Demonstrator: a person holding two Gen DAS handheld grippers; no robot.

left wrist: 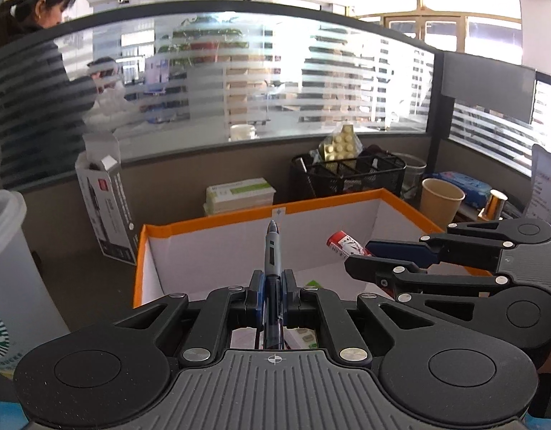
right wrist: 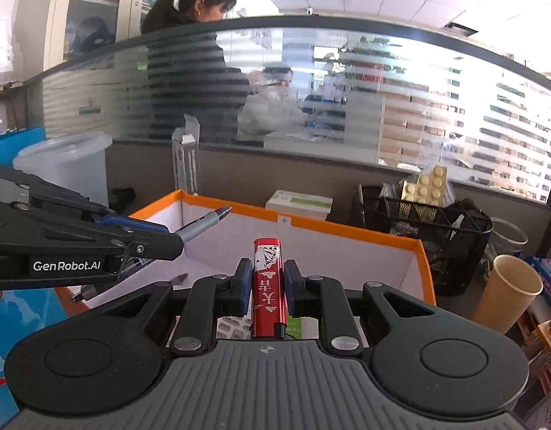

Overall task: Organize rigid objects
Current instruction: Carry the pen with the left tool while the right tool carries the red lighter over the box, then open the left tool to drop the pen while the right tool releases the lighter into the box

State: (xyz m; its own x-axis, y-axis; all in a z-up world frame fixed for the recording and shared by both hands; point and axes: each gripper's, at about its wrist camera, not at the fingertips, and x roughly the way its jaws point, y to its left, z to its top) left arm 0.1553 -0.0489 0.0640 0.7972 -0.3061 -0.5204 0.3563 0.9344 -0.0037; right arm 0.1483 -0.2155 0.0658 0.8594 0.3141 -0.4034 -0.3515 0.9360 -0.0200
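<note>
On the left, the left gripper (left wrist: 272, 295) has its jaws pinched on a blue-grey pen (left wrist: 272, 251) pointing over the orange-rimmed box (left wrist: 218, 219) on the desk, while to its right the right gripper (right wrist: 266, 288) clamps a red lighter (right wrist: 267, 279) above that box.

Grey counter (left wrist: 81, 286) bearing an orange-rimmed box (left wrist: 218, 220), black mesh organizer (left wrist: 368, 175), paper cup (left wrist: 441, 200), stacked green-white boxes (left wrist: 239, 195), plastic lidded cup (left wrist: 6, 268)
</note>
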